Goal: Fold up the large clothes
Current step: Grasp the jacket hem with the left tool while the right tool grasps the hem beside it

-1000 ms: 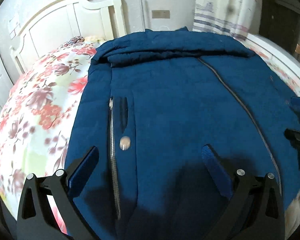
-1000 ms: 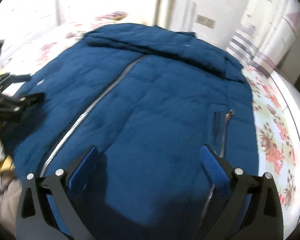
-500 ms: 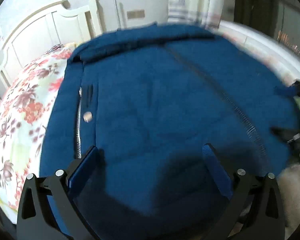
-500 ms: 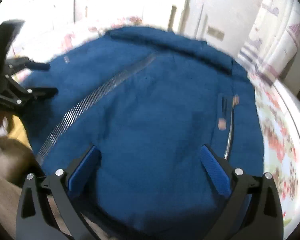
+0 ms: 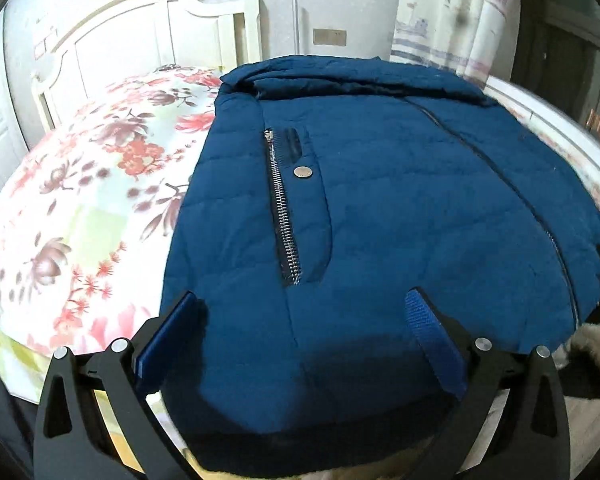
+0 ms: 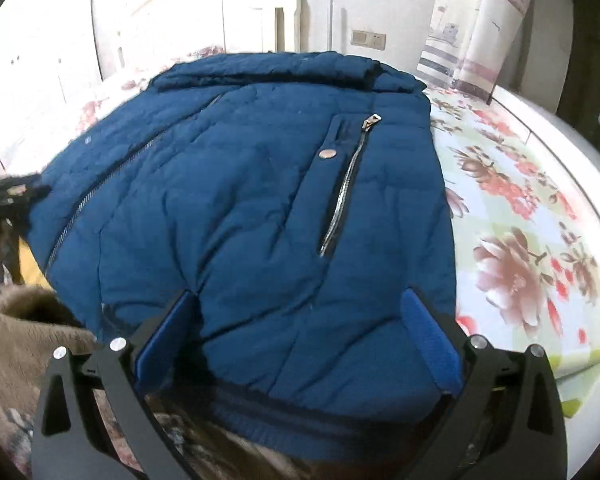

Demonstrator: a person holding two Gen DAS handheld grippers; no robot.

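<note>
We see a dark blue padded jacket [image 5: 400, 208] spread front-up on a bed with a floral bedsheet [image 5: 84, 200]; we take the jacket as our landmark. Its hem end lies nearest both cameras, at the bed's edge, and its collar end is bunched at the far end toward the white headboard [image 5: 148, 36].

Left gripper [image 5: 304, 320]: jaws spread wide, nothing between them, poised over the jacket's hem on the side with a zipped pocket [image 5: 284, 216] and a metal snap button [image 5: 303, 172]. Its blue fingertips [image 5: 432, 332] look close to the fabric; we cannot tell if they touch it.

Right gripper [image 6: 300, 320]: jaws also spread wide and empty, over the hem near the jacket's other zipped pocket [image 6: 342, 196]. One blue pad [image 6: 168, 328] seems to press at a crease in the fabric, but contact is unclear.

The main front zipper [image 6: 100, 188] runs between the two pockets. A patterned curtain [image 5: 452, 12] hangs beyond the jacket's collar end. A brown fuzzy textile [image 6: 16, 328] sits just below the hem; we cannot identify it. Floral sheet shows on both long sides of the jacket.
</note>
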